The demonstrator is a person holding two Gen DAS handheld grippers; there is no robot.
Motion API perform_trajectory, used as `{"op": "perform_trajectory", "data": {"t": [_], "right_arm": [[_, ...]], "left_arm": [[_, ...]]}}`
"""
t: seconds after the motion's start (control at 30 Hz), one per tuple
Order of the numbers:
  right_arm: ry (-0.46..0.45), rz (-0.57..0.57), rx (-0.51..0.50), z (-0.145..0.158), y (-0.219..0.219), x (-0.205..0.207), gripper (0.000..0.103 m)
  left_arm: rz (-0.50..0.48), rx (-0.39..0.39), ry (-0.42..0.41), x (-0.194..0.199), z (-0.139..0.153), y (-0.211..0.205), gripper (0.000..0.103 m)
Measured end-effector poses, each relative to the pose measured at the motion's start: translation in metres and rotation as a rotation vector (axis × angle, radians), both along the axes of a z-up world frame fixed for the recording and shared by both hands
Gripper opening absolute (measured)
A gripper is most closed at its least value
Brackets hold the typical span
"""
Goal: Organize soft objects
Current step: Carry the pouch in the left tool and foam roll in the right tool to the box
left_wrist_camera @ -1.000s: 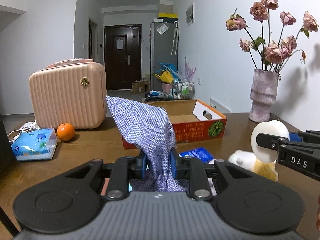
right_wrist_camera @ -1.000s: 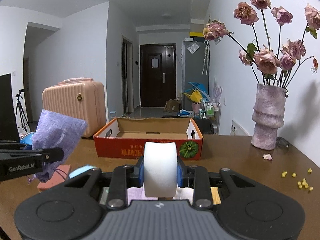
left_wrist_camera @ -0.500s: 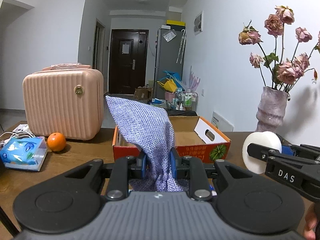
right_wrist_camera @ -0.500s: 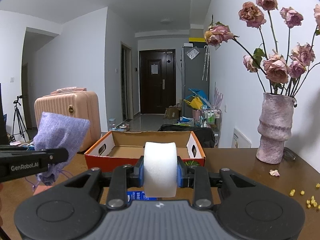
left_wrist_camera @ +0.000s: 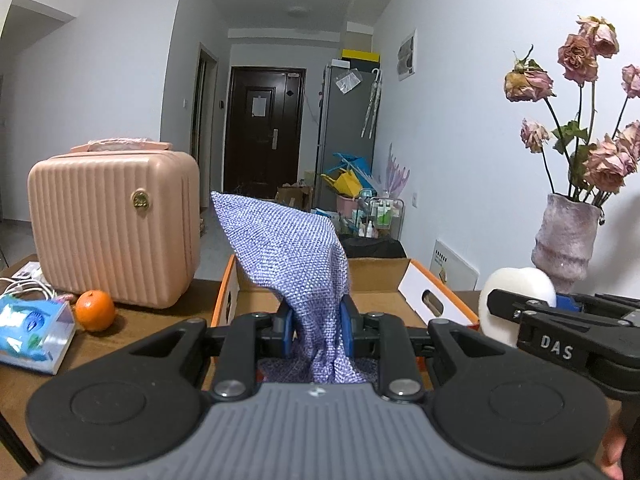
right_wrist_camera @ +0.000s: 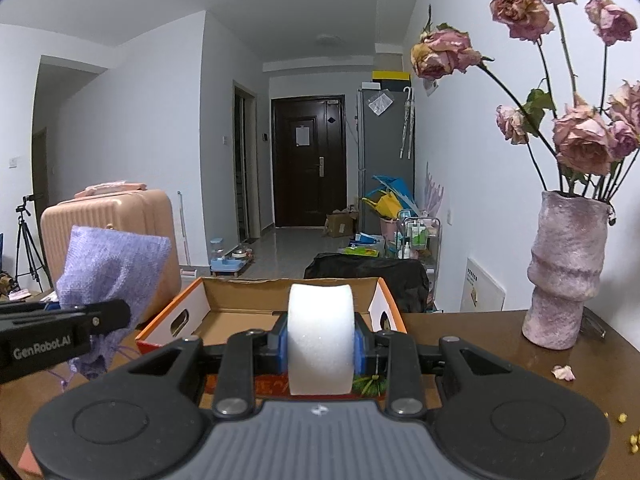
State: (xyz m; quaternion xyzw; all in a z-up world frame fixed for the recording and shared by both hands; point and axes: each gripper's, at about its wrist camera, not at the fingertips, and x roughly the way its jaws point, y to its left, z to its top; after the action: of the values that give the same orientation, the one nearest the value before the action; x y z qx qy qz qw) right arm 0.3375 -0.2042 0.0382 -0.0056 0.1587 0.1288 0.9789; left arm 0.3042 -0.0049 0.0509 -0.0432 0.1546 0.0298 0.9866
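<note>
Two grippers are carrying soft items above an open cardboard box on a wooden desk point(right_wrist_camera: 472, 344).

The left gripper point(left_wrist_camera: 316, 330) is pinching a lilac knitted cloth point(left_wrist_camera: 288, 256) between its blue-padded fingers point(left_wrist_camera: 286, 330), the weave standing up in a peak and drooping below them, just in front of the box. The right gripper point(right_wrist_camera: 320, 346) is squeezing a white foam roll point(right_wrist_camera: 321, 340) upright, its fingers point(right_wrist_camera: 283, 346) clamped on both flat sides, over the box's near edge. The orange-sided cardboard box point(right_wrist_camera: 192, 312) is showing a bare brown floor where visible. A mauve vase point(right_wrist_camera: 566, 268) is holding dried roses point(right_wrist_camera: 584, 140); a pink case point(left_wrist_camera: 116, 224) and an orange point(left_wrist_camera: 95, 310) are sitting to the left.
</note>
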Motion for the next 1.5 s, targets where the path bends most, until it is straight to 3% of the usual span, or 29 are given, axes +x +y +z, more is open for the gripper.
{"op": "perform_trajectory", "data": {"t": [0.77, 1.07, 1.23, 1.5], "right_arm": [[0.073, -0.014, 0.049, 0.012, 0.011, 0.102, 0.029], [0.048, -0.021, 0.018, -0.01, 0.026, 0.13, 0.029], [0.078, -0.013, 0.006, -0.026, 0.034, 0.14, 0.029], [0.109, -0.02, 0.002, -0.038, 0.039, 0.149, 0.029]], "left_arm": [[0.082, -0.058, -0.005, 0.095, 0.007, 0.012, 0.023], [0.133, -0.049, 0.087, 0.137, -0.017, 0.021, 0.023], [0.143, -0.036, 0.151, 0.153, -0.035, 0.023, 0.023], [0.139, -0.011, 0.165, 0.158, -0.046, 0.019, 0.023]]}}
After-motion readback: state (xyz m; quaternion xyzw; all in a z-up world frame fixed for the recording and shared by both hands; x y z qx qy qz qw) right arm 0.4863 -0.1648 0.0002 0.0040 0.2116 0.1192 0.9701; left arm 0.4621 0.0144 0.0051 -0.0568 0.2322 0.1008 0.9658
